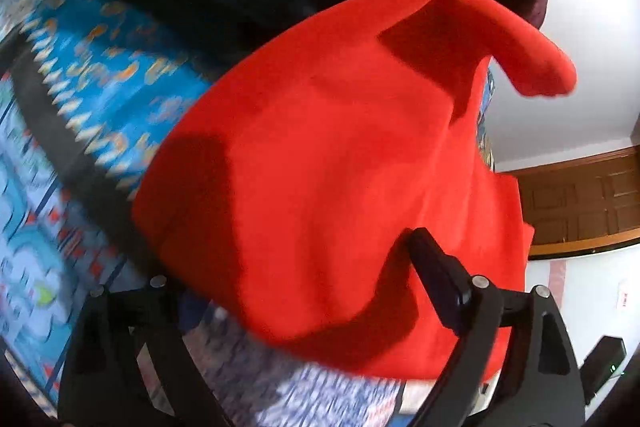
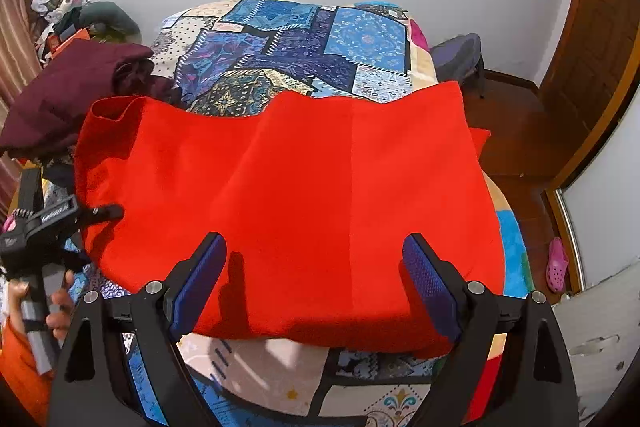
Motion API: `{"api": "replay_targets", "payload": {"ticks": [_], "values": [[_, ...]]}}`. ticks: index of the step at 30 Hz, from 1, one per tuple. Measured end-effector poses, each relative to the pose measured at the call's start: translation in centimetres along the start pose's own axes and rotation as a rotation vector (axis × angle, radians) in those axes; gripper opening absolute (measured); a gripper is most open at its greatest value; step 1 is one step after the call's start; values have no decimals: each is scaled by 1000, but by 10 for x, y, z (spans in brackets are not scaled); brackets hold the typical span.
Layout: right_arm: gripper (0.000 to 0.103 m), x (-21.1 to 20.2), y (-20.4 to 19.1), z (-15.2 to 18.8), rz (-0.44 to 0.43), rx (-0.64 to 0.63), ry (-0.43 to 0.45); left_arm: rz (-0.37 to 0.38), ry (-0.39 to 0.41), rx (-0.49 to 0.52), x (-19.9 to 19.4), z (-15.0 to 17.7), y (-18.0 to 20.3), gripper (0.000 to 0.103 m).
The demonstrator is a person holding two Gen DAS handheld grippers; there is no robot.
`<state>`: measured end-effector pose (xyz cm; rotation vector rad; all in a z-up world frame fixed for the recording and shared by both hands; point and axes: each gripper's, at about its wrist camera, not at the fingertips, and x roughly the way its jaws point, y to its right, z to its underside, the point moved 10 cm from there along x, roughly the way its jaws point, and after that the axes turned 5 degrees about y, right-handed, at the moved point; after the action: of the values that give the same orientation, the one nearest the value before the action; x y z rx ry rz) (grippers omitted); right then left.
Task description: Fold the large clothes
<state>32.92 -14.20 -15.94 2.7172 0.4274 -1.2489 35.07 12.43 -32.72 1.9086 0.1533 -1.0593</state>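
A large red garment (image 2: 304,195) lies spread on a bed with a patchwork cover (image 2: 288,39). My right gripper (image 2: 316,279) is open just above the garment's near edge, with blue pads (image 2: 430,283) apart and nothing between them. In the left wrist view the red garment (image 1: 320,155) fills the middle and drapes over the left gripper (image 1: 304,291); only its right finger (image 1: 436,267) shows and the left finger is hidden under cloth. The left gripper also shows in the right wrist view (image 2: 100,213), at the garment's left edge.
A dark maroon garment (image 2: 72,83) is piled at the bed's left side. More clothes (image 2: 68,15) are heaped in the far left corner. A wooden door (image 2: 600,39) stands at the right, with a pink shoe (image 2: 558,265) on the floor.
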Motion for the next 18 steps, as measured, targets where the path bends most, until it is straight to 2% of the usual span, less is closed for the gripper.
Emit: {"api": "replay_targets", "payload": {"ticks": [3, 5, 6, 7, 9, 10, 13, 15, 18], "values": [[88, -2, 2, -4, 8, 3, 7, 5, 25, 50, 8, -8, 15, 88], [88, -5, 4, -7, 11, 2, 14, 18, 35, 48, 11, -10, 25, 65], [88, -6, 4, -9, 13, 0, 16, 24, 41, 41, 12, -10, 29, 58], [88, -6, 5, -11, 17, -2, 16, 28, 49, 40, 11, -9, 33, 42], [88, -7, 5, -15, 25, -9, 16, 40, 65, 66, 5, -7, 45, 22], [88, -7, 5, -17, 27, -13, 15, 48, 76, 82, 1, -6, 52, 16], [88, -9, 1, -25, 42, -53, 21, 67, 100, 173, -24, 2, 80, 12], [88, -10, -2, -31, 58, -85, 28, 113, 119, 216, -50, 6, 102, 12], [88, -8, -12, -36, 61, -128, 22, 193, 162, 230, -85, 7, 130, 11]]}}
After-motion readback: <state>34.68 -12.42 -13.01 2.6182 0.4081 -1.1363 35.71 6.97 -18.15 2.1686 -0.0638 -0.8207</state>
